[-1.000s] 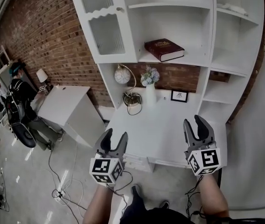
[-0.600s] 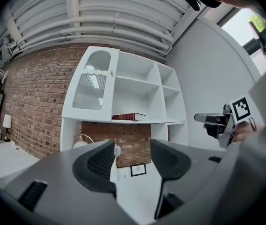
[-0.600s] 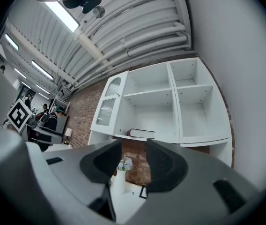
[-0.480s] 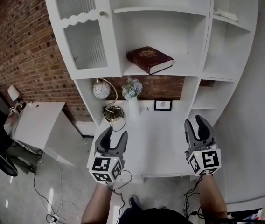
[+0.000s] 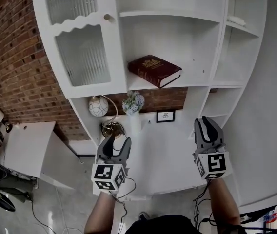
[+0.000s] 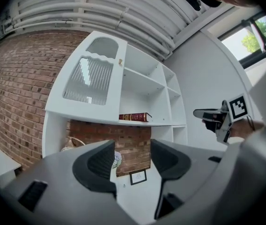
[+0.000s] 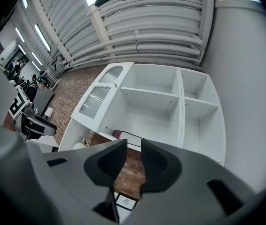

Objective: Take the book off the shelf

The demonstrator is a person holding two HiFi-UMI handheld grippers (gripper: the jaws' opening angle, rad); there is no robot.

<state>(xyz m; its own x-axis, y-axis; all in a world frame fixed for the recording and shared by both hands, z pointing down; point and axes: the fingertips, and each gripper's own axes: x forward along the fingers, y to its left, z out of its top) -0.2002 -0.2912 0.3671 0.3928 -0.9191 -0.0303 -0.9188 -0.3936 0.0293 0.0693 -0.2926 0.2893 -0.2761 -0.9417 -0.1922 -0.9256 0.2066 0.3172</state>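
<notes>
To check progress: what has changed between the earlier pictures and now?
The left tool and the right tool have come nearer to the shelf unit, which now fills more of the head view. The right tool has just been closing its jaws, nothing between them. Nothing was taken hold of. The book lies on its shelf as before, untouched; the left tool stays open and empty.
</notes>
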